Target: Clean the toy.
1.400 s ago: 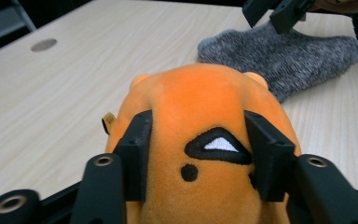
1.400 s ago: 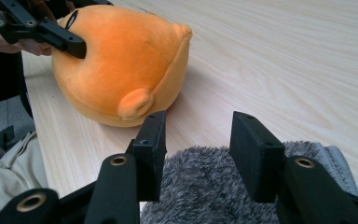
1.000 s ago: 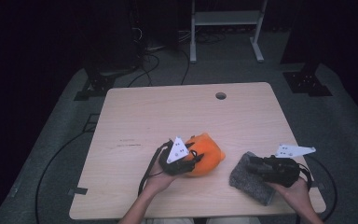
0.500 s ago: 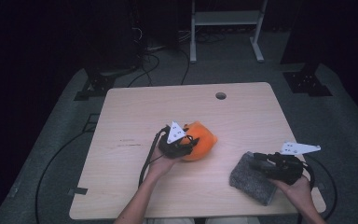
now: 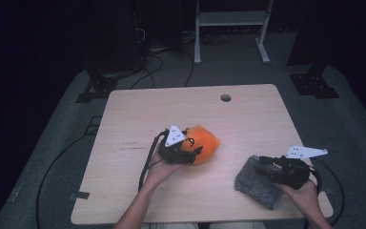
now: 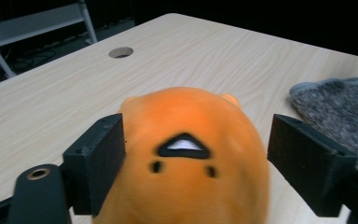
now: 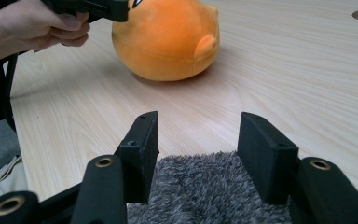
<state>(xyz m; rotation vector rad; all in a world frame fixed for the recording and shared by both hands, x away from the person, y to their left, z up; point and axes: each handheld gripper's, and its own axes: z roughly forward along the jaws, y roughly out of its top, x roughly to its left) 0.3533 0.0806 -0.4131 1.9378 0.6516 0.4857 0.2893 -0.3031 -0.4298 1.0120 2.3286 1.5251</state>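
Orange plush (image 5: 201, 143) lies mid-table (image 5: 138, 119), below-left of cable hole (image 5: 226, 98), long axis toward grey cloth (image 5: 257, 183). Left gripper (image 5: 186, 150): jaws just opening, plush between, gap one side. Right gripper (image 5: 263, 164) spread over cloth.

Dim, dark-edged high view; brighter, slightly soft close-ups.

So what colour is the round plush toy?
Orange, with small black face marks; the plush shows best in the left gripper view.
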